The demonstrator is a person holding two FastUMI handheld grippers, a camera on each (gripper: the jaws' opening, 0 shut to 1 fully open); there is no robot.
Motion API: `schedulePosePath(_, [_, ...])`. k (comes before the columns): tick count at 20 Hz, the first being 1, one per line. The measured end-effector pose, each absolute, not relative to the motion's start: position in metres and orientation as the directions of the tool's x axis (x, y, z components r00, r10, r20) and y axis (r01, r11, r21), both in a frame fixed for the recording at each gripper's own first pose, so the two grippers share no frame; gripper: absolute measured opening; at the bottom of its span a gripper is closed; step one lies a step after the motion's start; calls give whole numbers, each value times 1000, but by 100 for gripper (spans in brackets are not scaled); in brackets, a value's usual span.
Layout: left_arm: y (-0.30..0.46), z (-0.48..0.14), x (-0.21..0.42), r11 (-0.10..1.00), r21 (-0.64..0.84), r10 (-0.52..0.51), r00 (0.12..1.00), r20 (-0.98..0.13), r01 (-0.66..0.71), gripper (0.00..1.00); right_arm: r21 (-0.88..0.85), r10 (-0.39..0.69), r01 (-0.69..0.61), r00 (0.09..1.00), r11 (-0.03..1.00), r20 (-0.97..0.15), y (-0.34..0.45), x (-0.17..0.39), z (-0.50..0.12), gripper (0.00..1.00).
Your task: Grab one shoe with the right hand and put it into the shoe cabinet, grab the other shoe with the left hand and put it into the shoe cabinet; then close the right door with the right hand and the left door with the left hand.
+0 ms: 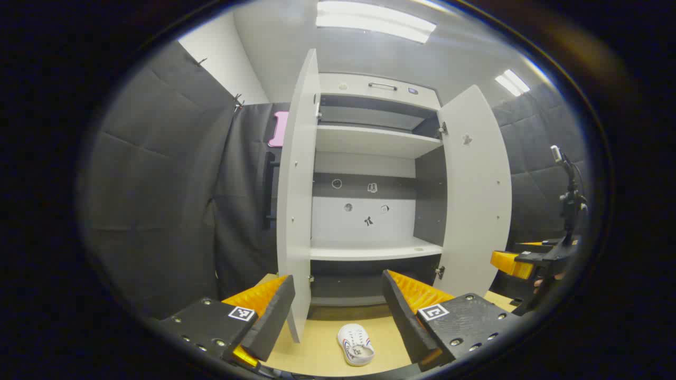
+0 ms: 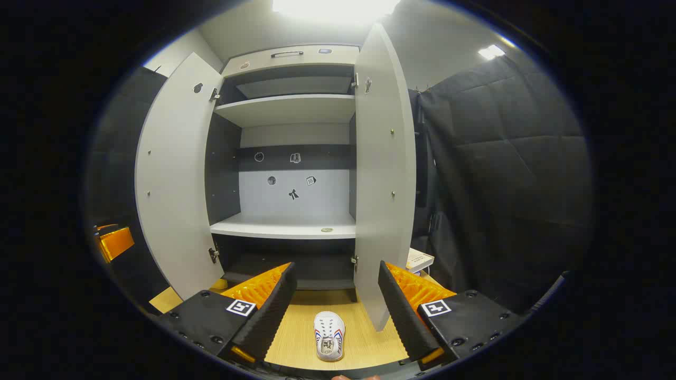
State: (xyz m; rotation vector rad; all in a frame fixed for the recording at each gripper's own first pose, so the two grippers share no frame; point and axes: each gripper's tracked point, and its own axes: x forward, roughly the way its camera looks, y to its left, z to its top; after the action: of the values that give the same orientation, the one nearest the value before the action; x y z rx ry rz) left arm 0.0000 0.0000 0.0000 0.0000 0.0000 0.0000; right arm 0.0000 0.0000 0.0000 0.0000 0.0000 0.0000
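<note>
Pale wooden flooring (image 2: 364, 338) runs under both claws toward the shoe cabinet (image 1: 369, 142). In the left gripper view the left claw (image 1: 338, 311) gapes wide, holding nothing, with a white shoe (image 1: 355, 344) lying between and just beyond its fingers. The right claw (image 2: 334, 303) is equally wide and empty, a white shoe (image 2: 329, 335) lying between its fingers. Ahead, both cabinet doors, left door (image 1: 298, 200) and right door (image 2: 384, 174), stand open, shelves bare of shoes.
</note>
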Motion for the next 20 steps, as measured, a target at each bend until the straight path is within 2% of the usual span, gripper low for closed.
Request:
schedulePosePath(10, [9, -31, -14, 1000, -7, 23, 999, -48, -24, 94, -19, 31, -33, 992, 999, -119, -1, 9, -26, 98])
schedulePosePath(20, [11, -50, -25, 999, -24, 33, 996, -86, -36, 95, -40, 116, -128, 969, 991, -216, 24, 31, -52, 97])
